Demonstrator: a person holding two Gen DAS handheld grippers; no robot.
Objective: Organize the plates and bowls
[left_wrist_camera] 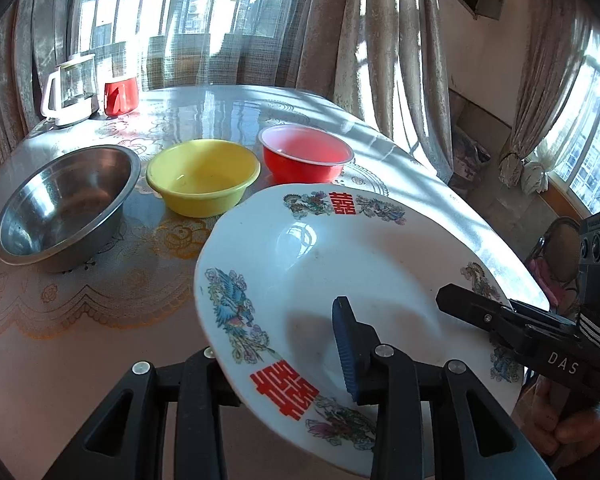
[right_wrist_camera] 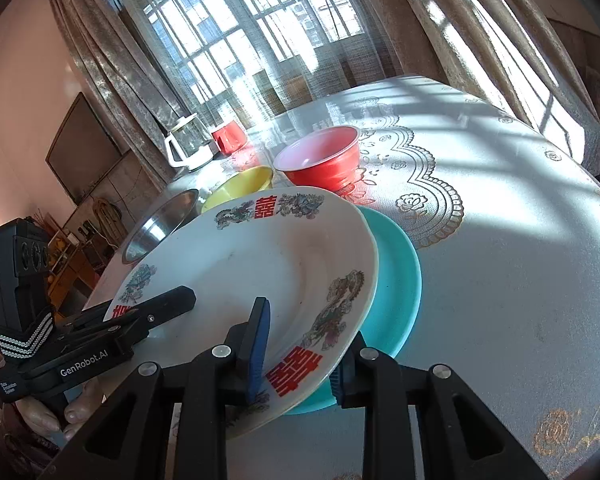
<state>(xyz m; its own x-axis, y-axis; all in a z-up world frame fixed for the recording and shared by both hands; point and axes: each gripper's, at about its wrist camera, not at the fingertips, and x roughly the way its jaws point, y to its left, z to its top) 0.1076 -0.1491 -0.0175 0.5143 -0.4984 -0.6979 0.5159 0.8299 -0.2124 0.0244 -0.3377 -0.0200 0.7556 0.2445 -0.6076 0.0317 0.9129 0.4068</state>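
Note:
A white plate with red characters and dragon prints is held tilted over the table's near side. My left gripper is shut on its near rim, with one blue pad on top and the other finger beneath. In the right wrist view a teal plate lies directly under the white one. My right gripper is shut on both, one pad on the white plate and one finger under the teal. Behind them stand a steel bowl, a yellow bowl and a red bowl in a row.
A glass jug and a red mug stand at the table's far left corner. The lace-patterned tablecloth stretches to the right of the plates. A hand holds the left gripper's handle. Curtains and windows lie beyond.

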